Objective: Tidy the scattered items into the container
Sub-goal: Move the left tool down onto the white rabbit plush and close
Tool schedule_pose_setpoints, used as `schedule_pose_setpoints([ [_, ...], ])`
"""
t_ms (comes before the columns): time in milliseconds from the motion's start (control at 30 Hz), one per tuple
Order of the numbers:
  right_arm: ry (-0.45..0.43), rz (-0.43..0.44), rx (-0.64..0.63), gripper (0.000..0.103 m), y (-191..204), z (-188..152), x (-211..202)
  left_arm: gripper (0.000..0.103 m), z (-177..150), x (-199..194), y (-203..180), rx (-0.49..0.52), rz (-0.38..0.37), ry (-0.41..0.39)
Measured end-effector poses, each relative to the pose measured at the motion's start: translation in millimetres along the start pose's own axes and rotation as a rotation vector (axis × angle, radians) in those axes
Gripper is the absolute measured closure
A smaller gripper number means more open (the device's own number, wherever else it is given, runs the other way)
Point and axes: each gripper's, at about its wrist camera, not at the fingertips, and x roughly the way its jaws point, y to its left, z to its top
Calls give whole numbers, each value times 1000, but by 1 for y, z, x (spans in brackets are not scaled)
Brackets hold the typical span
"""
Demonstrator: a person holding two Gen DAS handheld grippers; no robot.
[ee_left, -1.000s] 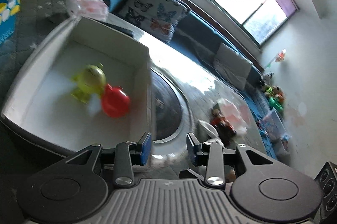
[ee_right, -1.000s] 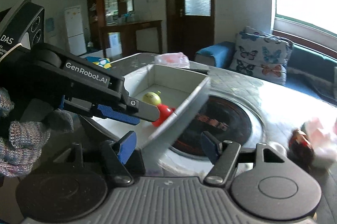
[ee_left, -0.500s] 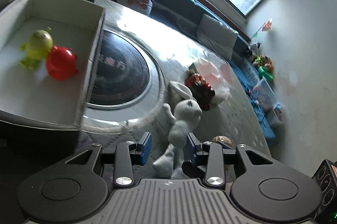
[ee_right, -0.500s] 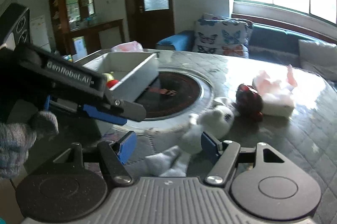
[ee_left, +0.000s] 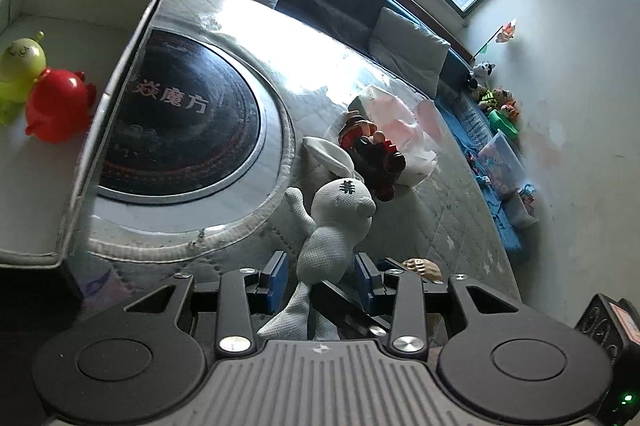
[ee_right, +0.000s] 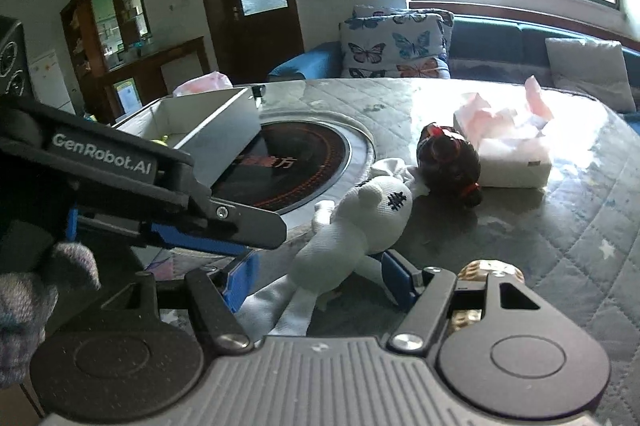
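A white knitted rabbit (ee_left: 336,226) lies on the quilted table, also in the right wrist view (ee_right: 360,222). My left gripper (ee_left: 320,276) is open, its blue pads on either side of the rabbit's body. My right gripper (ee_right: 320,282) is open too, around the rabbit's lower body. The left gripper's arm (ee_right: 160,185) crosses the right view. The white box (ee_left: 116,73) at the left holds a red toy (ee_left: 58,105) and a yellow-green toy (ee_left: 20,65). A dark red doll (ee_left: 376,153) lies behind the rabbit. A small brown item (ee_left: 422,268) sits by my right pad.
A round black hotplate (ee_left: 188,121) is set into the table between box and rabbit. A tissue pack (ee_right: 508,145) with pink plastic lies behind the doll. A sofa with butterfly cushions (ee_right: 396,45) runs along the far table edge.
Both grippers swung from the box to the right and down onto the rabbit. The rabbit now lies between the open pads of both.
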Motion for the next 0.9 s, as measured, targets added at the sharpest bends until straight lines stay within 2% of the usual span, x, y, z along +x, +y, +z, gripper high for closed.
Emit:
schedule_pose_setpoints([
  [233,17,6,27,33,-7,1,21,64,9,15,-3,12,-17,5],
  [467,24,-6,7,34,-8,1,31,64,11,30,-3,38,13,31],
  [667,34,-20,-38,36,0,-3,35,64,13,41,2,21,30,61],
  [767,37,-34,-44,40,3,-3,37,64,14,42,5,18,20,62],
  [900,48,-16,-55,52,10,-4,37,71,12,38,5,32,-4,64],
])
